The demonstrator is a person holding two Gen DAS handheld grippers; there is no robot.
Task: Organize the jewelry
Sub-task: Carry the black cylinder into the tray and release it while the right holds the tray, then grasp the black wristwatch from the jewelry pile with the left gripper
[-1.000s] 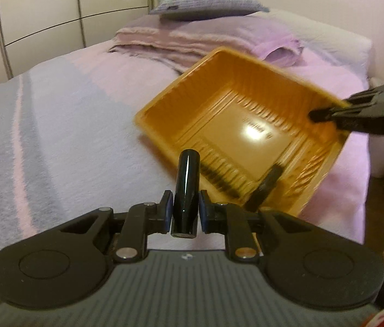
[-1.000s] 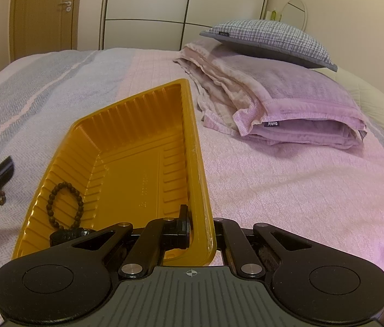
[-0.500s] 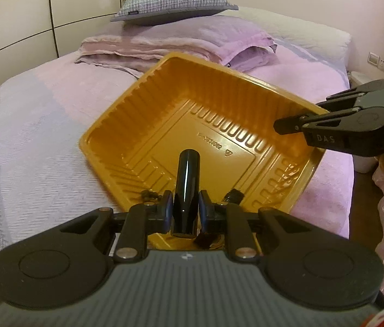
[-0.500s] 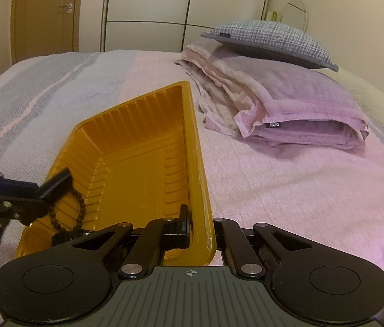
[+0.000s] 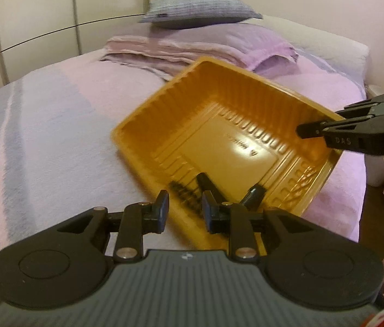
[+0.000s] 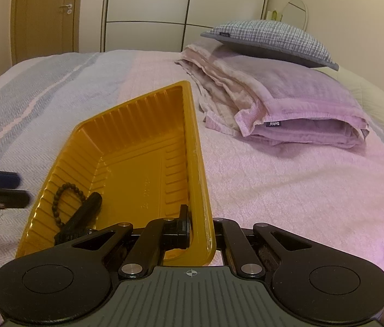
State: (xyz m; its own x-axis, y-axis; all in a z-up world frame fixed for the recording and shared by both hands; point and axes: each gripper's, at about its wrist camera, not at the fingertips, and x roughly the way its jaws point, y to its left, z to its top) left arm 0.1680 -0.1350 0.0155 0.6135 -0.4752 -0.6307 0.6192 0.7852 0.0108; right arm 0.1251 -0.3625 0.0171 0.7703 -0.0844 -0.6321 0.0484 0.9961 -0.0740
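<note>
- The yellow tray [image 6: 148, 147] was seen lying on the bed [image 6: 273, 185], tilted, one corner gripped by the right gripper [image 6: 201, 234].
- The right gripper's fingers [image 6: 183, 218] were pressed together on the tray's rim, one inside the wall and the other hidden behind it (seen from the left wrist, they reached in from the right edge).
- The left gripper [image 5: 183, 211] was held just over the tray's near corner; its fingers [image 5: 162, 207] had just been opening and stood apart, with nothing between them.
- A black stick-shaped item [image 6: 82, 215] was noted lying in the tray's low end, beside a dark beaded bracelet [image 6: 66, 199]. Both rested against the ribbed wall.
- From the left wrist view the same pieces appeared blurred just past the fingertips; a second dark piece [image 5: 254, 193] lay beside them, its kind not to be told.
- A folded lilac blanket [image 6: 287, 109] lay further up the bed, well apart from the tray, with a grey checked pillow [image 6: 268, 41] on top.
</note>
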